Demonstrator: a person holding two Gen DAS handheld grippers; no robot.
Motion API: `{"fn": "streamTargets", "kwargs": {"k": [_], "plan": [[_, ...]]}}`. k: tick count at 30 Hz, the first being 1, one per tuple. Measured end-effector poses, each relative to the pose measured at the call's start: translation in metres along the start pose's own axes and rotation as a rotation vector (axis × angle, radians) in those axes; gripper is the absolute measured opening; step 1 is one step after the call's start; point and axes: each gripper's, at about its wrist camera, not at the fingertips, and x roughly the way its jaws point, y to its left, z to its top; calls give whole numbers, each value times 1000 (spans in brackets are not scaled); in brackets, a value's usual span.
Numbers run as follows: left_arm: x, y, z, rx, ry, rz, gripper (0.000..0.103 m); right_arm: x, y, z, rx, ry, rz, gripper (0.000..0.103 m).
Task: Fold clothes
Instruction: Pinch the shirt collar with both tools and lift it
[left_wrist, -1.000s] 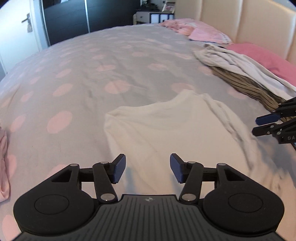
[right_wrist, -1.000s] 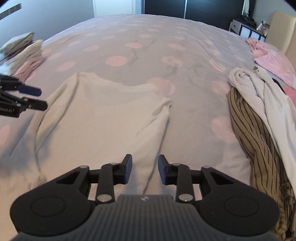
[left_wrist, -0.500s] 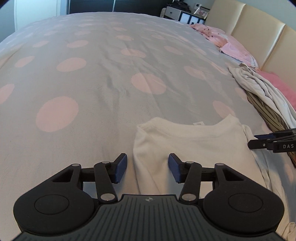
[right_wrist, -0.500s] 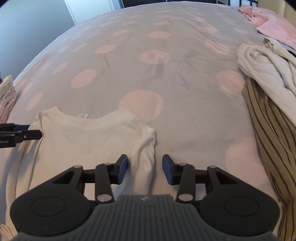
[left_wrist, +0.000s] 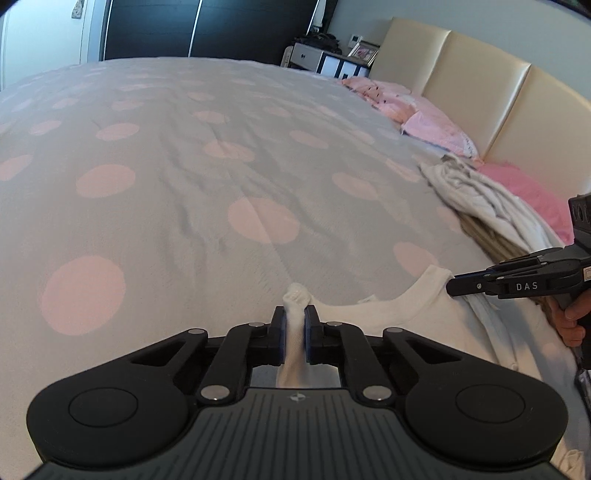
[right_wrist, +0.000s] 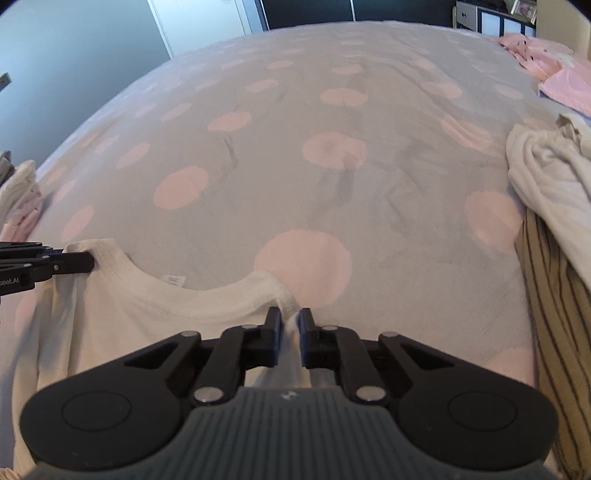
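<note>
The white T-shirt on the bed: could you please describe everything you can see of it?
The white T-shirt is plain, soft cotton-looking knit with a ribbed round neckline and a small label inside the collar. It lies flat on the grey duvet with pink dots, neckline pointing away from the cameras. The left tongs are shut on a bunched pinch of one shoulder, the right tongs on the other. Its lower part is out of view.
</note>
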Motion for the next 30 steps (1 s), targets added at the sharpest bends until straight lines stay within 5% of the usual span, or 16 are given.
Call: {"fn": "streamTargets", "kwargs": {"k": [9, 19, 30], "plan": [[-83, -19, 6, 1, -127, -72, 6, -112, 14, -4, -15, -158, 72, 11], [-203, -72, -41, 79, -245, -173, 6, -239, 45, -87, -79, -323, 179, 9], [-266, -120, -116, 243, -153, -198, 6, -311, 73, -207, -256, -342, 247, 9]]}}
